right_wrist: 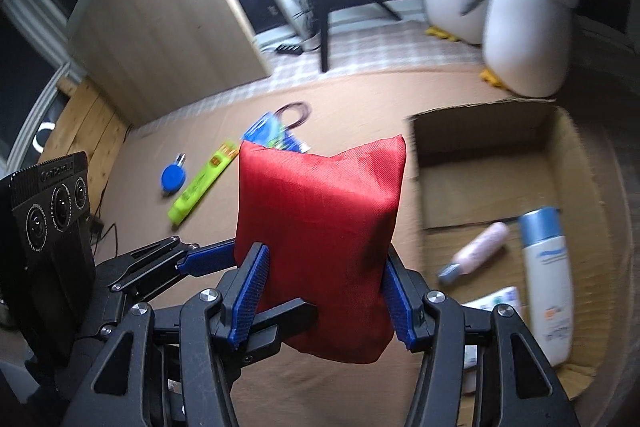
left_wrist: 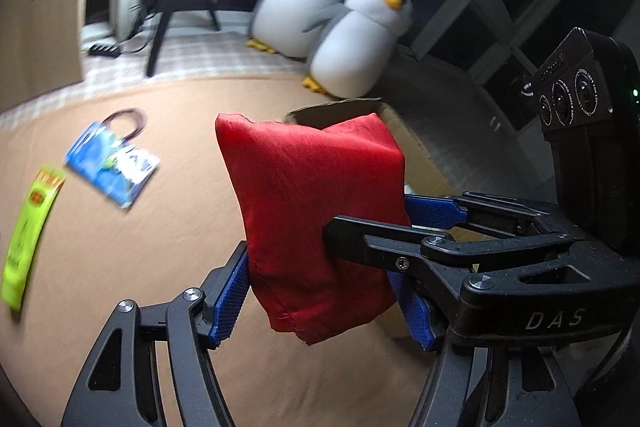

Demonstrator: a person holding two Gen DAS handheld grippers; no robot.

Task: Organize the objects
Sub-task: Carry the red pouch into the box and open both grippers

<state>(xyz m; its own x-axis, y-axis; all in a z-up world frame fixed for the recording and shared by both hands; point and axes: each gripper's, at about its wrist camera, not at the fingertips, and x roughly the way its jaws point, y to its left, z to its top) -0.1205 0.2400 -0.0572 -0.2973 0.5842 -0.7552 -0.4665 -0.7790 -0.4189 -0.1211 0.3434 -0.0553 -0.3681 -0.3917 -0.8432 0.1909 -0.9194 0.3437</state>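
Both my fingers (right_wrist: 324,301) clamped the soft red pouch (right_wrist: 320,227) low, beside the cardboard box (right_wrist: 480,131); it felt limp, light.

Red fabric pouch (right_wrist: 320,247): we see it upright at frame centre, lifted off the tabletop.
Cardboard box (right_wrist: 580,155): we see it open at right, white bottle (right_wrist: 546,279) and pink tube (right_wrist: 478,247) lying inside.
Green pack (right_wrist: 202,187): flat, left of centre.

"DAS" on right claw (left_wrist: 394,239)
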